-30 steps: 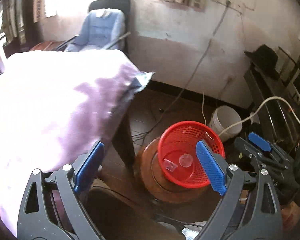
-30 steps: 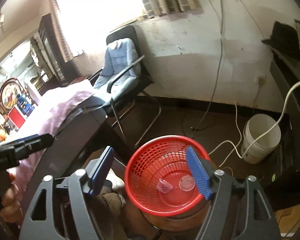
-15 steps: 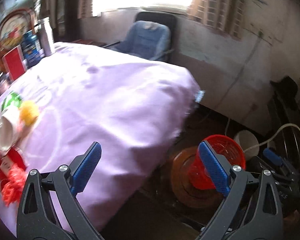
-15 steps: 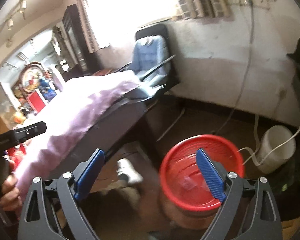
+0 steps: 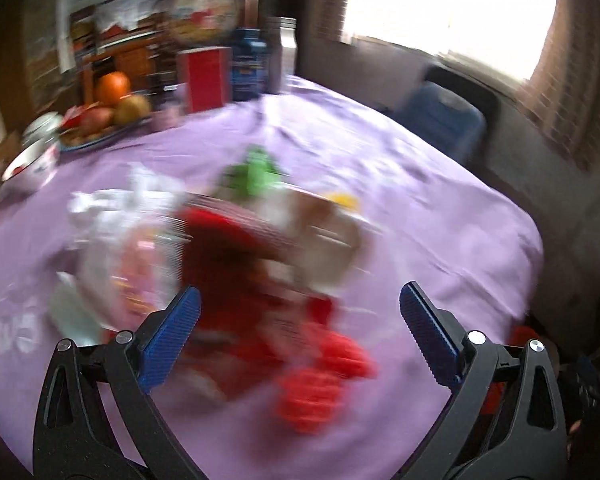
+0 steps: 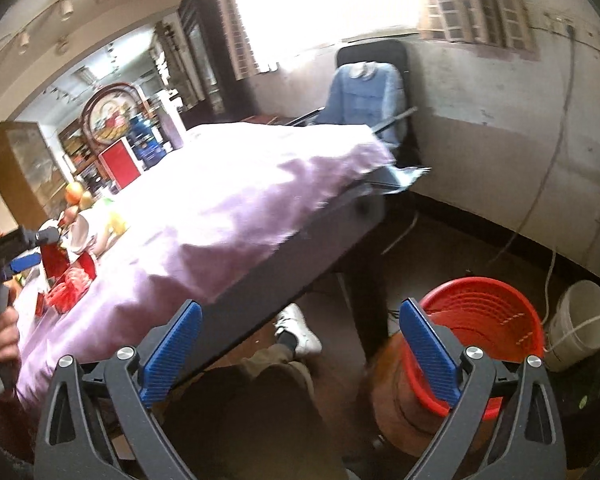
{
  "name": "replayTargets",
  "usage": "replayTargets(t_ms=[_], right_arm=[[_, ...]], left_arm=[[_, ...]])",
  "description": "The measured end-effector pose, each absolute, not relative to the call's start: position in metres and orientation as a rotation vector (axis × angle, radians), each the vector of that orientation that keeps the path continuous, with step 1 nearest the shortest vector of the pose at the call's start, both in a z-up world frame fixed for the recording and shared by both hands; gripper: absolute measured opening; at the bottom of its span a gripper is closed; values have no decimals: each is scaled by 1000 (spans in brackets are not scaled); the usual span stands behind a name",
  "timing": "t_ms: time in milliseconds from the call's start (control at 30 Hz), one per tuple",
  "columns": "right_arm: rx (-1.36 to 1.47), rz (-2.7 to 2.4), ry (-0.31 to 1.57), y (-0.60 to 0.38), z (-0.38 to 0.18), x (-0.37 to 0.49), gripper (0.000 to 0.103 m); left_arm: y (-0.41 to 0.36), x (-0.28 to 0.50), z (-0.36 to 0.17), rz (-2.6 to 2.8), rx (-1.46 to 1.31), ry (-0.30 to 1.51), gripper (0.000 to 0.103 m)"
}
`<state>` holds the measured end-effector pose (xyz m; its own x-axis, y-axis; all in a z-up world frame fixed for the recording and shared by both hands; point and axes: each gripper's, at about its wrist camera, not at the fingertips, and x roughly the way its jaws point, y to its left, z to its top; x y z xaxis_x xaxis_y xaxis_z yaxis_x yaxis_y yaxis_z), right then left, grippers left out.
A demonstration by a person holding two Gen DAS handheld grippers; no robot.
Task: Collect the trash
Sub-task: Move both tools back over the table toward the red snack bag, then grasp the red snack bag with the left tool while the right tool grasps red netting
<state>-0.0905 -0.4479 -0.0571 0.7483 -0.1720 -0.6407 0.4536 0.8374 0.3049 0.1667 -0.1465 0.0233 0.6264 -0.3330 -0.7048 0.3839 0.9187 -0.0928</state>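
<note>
A blurred heap of trash (image 5: 260, 264), red, white, green and clear pieces too smeared to name, lies mid-frame in the left wrist view on the purple tablecloth (image 5: 420, 208), just above the left gripper (image 5: 300, 336), whose blue pads stand wide apart with nothing between them. A fruit plate (image 5: 108, 120) sits upper left. In the right wrist view the red basket (image 6: 484, 328) stands on the floor at lower right, partly behind the right gripper (image 6: 302, 344), also spread wide and empty; a white bucket (image 6: 580, 324) is just beside the basket, a blue chair (image 6: 364, 96) at upper centre
</note>
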Motion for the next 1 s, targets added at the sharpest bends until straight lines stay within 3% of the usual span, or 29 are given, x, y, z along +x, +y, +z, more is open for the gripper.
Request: replayTargets(t_ms=[367,433,500,600,667,767,833,900,1000], right_arm=[[369,-228,674,-400,-41,-45,97],[358,-183,680,-387,-38,-32,97],[346,-131,685,-373,-35,-19,97],[324,-41,689,-348,-29,2,97],[308,32,691,-330,-25,19,97],[284,114,705,-304,-21,41,97],[286,163,715,-291,-20,55,97],[289,205,731,-278,-21,75,97],[303,236,767,-263,-28,103,97]], left_arm=[[-116,214,2,-449,-39,909,94],[-119,211,3,-472,-25,900,79],[-118,207,11,-512,-28,868,49],[-102,206,21,-545,-99,824,32],[-90,207,27,-561,-151,805,29],[-83,209,29,-601,-197,814,31],[-88,209,28,-618,-200,831,42],[-95,208,27,-594,-166,835,65],[-100,204,28,-568,-121,818,68]])
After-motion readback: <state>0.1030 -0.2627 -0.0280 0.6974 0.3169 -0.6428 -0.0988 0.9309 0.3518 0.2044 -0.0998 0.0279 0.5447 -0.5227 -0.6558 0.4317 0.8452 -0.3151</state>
